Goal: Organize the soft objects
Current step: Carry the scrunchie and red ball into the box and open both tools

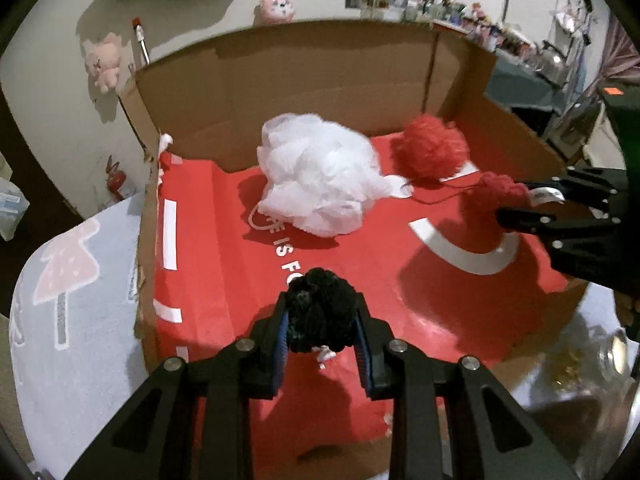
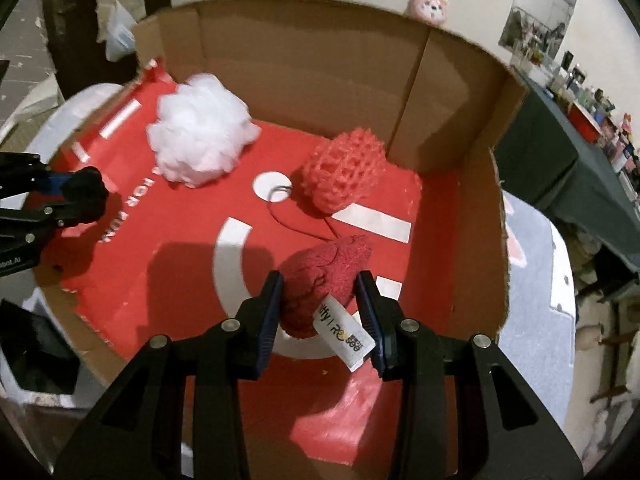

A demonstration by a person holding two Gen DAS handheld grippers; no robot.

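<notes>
A cardboard box (image 1: pixel 328 80) (image 2: pixel 312 64) with a red printed floor holds a white mesh puff (image 1: pixel 320 172) (image 2: pixel 200 140) at the back and a red knobbly mesh sponge (image 1: pixel 430 148) (image 2: pixel 344 172) beside it. My left gripper (image 1: pixel 322 312) (image 2: pixel 86 200) is shut on a black fuzzy soft object (image 1: pixel 320 312) (image 2: pixel 86 196) above the box's near side. My right gripper (image 2: pixel 320 292) (image 1: pixel 510 200) is shut on a dark red soft toy (image 2: pixel 320 280) (image 1: pixel 496 192) with a white label (image 2: pixel 344 332), held over the box's right part.
The box sits on a round table with a pale printed cloth (image 1: pixel 68 280) (image 2: pixel 532 280). A glass jar (image 1: pixel 612 356) stands at the table's right edge. Plush toys (image 1: pixel 102 62) hang on the wall behind; a cluttered shelf (image 1: pixel 460 12) runs along the back right.
</notes>
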